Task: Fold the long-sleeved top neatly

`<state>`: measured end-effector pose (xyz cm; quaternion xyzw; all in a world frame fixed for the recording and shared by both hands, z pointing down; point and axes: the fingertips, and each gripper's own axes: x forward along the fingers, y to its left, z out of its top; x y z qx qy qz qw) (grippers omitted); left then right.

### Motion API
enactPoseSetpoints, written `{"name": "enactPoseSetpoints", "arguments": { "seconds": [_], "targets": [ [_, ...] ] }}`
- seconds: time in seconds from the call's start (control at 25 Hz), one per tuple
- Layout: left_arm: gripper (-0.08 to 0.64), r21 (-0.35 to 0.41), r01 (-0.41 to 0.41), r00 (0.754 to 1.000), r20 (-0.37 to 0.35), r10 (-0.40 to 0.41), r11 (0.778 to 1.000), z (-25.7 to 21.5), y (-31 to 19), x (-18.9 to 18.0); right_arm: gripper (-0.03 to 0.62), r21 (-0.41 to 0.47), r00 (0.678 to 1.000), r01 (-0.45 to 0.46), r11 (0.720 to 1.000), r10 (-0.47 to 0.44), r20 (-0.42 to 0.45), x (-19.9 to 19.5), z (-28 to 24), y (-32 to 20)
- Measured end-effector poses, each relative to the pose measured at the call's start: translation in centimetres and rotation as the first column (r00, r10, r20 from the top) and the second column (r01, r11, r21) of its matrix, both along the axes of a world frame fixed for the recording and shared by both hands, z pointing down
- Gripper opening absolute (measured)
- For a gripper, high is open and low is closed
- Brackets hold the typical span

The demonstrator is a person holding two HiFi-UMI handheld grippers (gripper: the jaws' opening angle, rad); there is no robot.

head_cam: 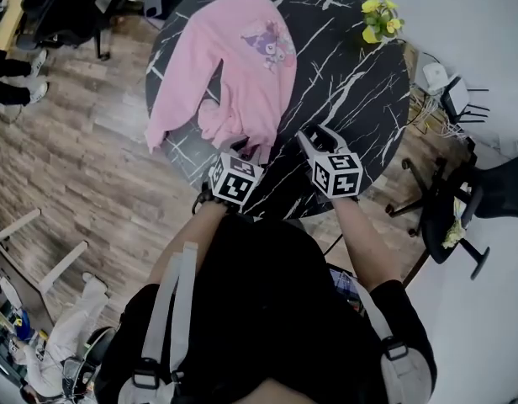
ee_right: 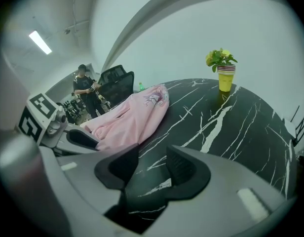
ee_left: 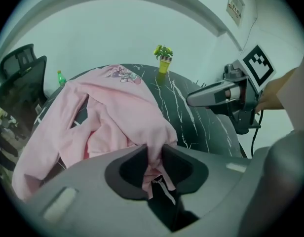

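Marble table [head_cam: 351, 99] | pink top [ee_left: 117, 112] clamped in left gripper [ee_left: 154, 154] | right gripper [ee_right: 152, 169] spread, empty

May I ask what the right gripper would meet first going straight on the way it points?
Probably the bare table, beside the top; the right gripper's open jaws hold nothing.

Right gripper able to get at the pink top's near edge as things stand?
Probably yes. The right gripper is open and empty over bare table, with nothing between it and the pink top just to its left. The left gripper pinches that edge.
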<state>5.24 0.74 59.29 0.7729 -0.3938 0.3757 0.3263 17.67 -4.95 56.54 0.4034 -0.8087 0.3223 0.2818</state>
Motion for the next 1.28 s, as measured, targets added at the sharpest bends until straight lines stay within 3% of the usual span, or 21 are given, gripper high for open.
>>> {"name": "enactPoseSetpoints", "arguments": {
  "seconds": [0.04,0.12,0.32,0.52,0.68,0.8,0.96,1.08,1.28],
  "targets": [
    [0.07,0.0,0.011,1.0,-0.013,-0.011,1.0,-0.3,-0.2,0.1,0.177,-0.004,1.0,0.004,1.0,-0.004,-0.002,0.1,0.1,0.2],
    [0.051,0.007,0.037,0.997,-0.068,-0.037,0.999,-1.6,-0.7,0.2,0.173,-0.012,1.0,0.009,1.0,-0.009,-0.004,0.3,0.3,0.5],
    [0.046,0.082,0.088,0.981,-0.18,-0.073,0.993,-6.5,-3.2,-0.9,0.167,-0.031,0.999,0.041,0.999,-0.041,-0.002,-0.9,0.8,1.0],
    [0.044,0.142,0.167,0.963,-0.237,-0.131,0.976,-9.6,-7.3,-5.7,0.167,-0.046,0.995,0.094,0.995,-0.093,0.024,-4.7,1.1,1.7],
    [0.044,0.145,0.226,0.953,-0.24,-0.187,0.963,-10.0,-10.3,-10.8,0.169,-0.047,0.991,0.128,0.991,-0.125,0.055,-8.5,1.0,2.1],
    [0.044,0.156,0.23,0.958,-0.208,-0.196,0.961,-9.8,-11.7,-14.0,0.169,-0.043,0.991,0.132,0.99,-0.13,0.045,-10.8,1.2,2.3],
    [0.044,0.159,0.19,0.977,-0.13,-0.17,0.969,-8.5,-12.1,-16.8,0.208,-0.062,0.999,-0.012,0.998,0.01,-0.038,-10.6,2.9,1.3],
    [0.044,0.142,0.153,0.987,-0.079,-0.143,0.978,-7.0,-11.6,-18.4,0.239,-0.092,0.993,-0.115,0.989,0.112,-0.044,-10.2,3.8,0.6],
    [0.044,0.098,0.124,0.991,-0.065,-0.118,0.987,-5.1,-10.2,-20.0,0.242,-0.1,0.979,-0.196,0.976,0.188,-0.084,-11.0,4.4,0.1]
  ]
}}
